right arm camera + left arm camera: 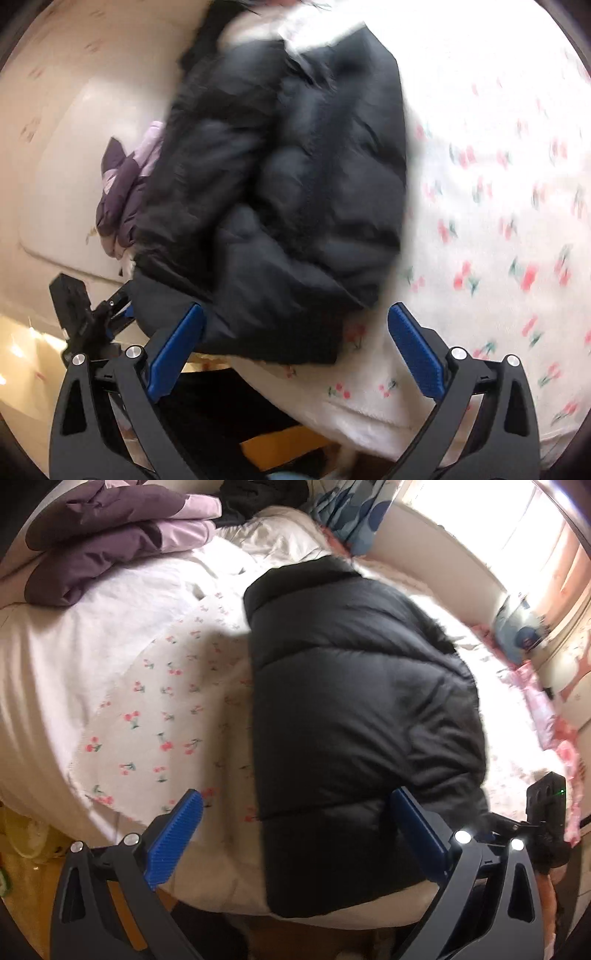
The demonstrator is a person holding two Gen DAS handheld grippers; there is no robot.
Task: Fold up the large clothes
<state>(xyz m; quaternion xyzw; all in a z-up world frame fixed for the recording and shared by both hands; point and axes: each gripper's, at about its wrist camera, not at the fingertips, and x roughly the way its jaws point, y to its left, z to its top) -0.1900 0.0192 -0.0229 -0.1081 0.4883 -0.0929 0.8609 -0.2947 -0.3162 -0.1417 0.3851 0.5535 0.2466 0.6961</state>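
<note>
My left gripper (295, 834) and right gripper (295, 350) both gape, holding nothing. The black puffer jacket (354, 709) lies ahead between them on the bed (147, 709). I'd pinch the hem corners evenly (padding slips).

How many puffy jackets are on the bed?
2. A black puffer jacket lies folded on the cherry-print blanket near the bed's edge; a purple and lilac one sits folded farther back. A dark heap beyond may be another garment.
</note>
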